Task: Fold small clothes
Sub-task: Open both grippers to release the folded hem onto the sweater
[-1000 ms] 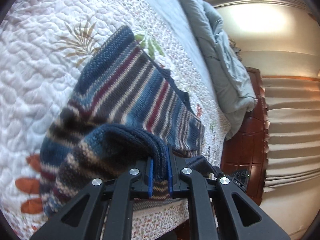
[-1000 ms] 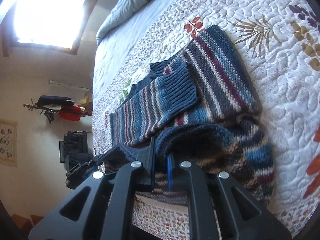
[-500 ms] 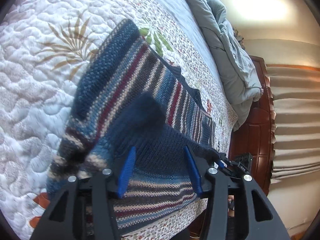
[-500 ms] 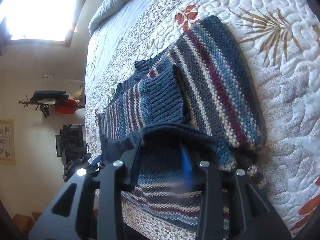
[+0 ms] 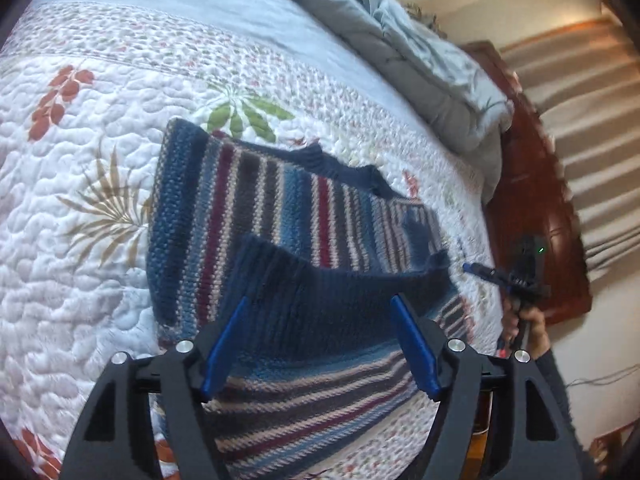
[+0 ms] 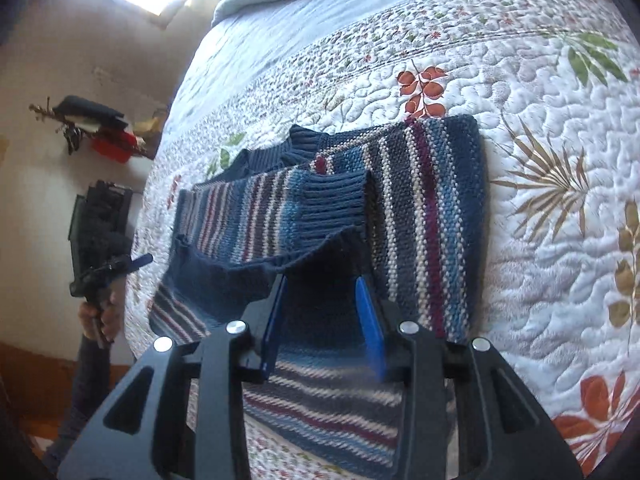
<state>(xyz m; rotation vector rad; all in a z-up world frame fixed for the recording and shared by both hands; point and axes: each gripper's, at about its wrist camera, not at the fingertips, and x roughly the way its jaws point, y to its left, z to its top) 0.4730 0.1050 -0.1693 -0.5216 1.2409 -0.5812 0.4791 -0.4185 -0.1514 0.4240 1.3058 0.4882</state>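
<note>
Striped knit sweater (image 5: 280,216), soft, limp and light, folded near the bed's (image 5: 80,240) front edge; left gripper (image 5: 320,344) and right gripper (image 6: 320,320), jaws just spread, pinch nothing: best regrasped at the thick ribbed hem.

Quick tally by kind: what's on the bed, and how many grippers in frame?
Striped knit sweater: 1
Floral quilt: 1
Grey-blue duvet, bunched at the far end: 1
Grippers, both with fingers open, nothing held: 2 (left gripper, right gripper)
Total: 5
</note>
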